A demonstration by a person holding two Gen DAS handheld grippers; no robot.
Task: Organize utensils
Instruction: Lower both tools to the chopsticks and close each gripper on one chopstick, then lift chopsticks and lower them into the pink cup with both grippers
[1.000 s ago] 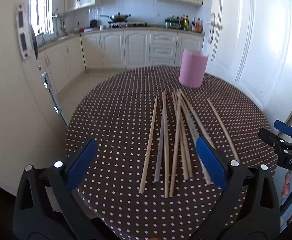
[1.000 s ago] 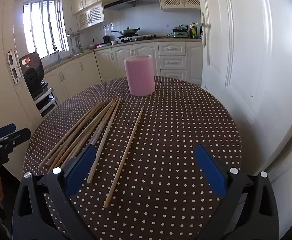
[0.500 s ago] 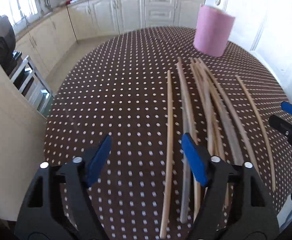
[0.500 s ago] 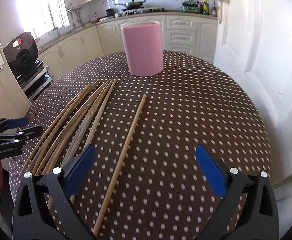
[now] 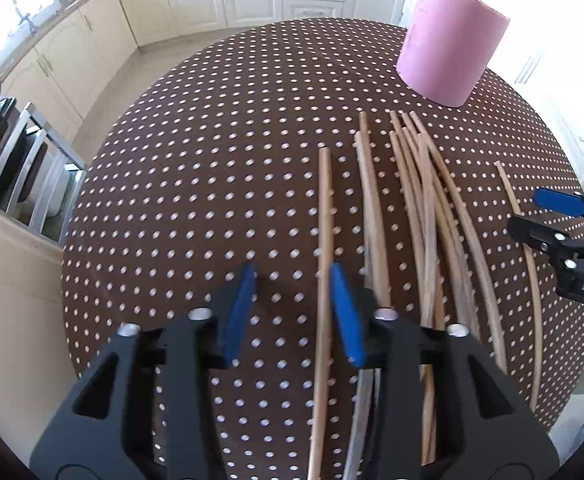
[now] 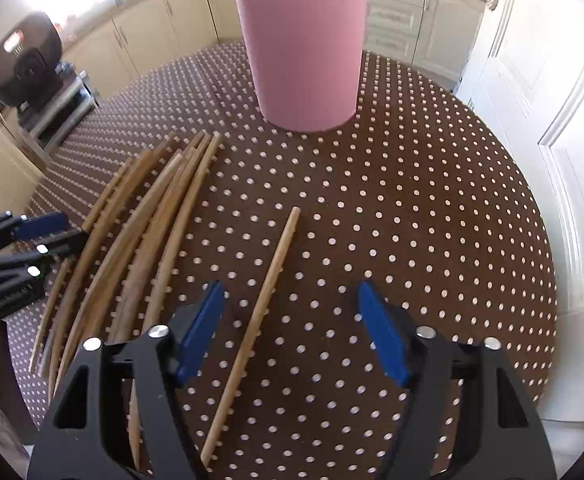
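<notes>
Reaching low over the table [image 5: 195,184], we have both grippers down among the chopsticks [image 5: 424,216]. Our left gripper [image 5: 292,312] is partly open, blue pads a narrow gap apart and holding nothing; the lone stick [image 5: 324,216] on the left of the bundle runs just inside the right-hand pad, so it looks lined up for a pinch. Our right gripper [image 6: 292,328] is wide open and empty, straddling the single stick [image 6: 265,292] that lies apart on the right of the pile. The cup [image 6: 302,48] stands upright beyond the sticks' far tips, well clear of both grippers.

We judge these sticks light and stiff: thin, round wooden rods, smooth and pale brown, with one or two greyer ones in the heap. A round rod on a slick cloth will likely roll or skate away from a pad, and it may pivot if gripped near an end. We would take each one near its middle, pads square across it, and close gently but fully. The bundle [image 6: 143,240] lies fanned and overlapping, so pulling one from it could drag its neighbours; the two outliers are the easier picks.

The cloth is dark brown with white dots, flat and slightly glossy. The cup is a plain pink cylinder with a matte, faintly ribbed wall, and looks light enough to tip if a stick strikes its rim.
</notes>
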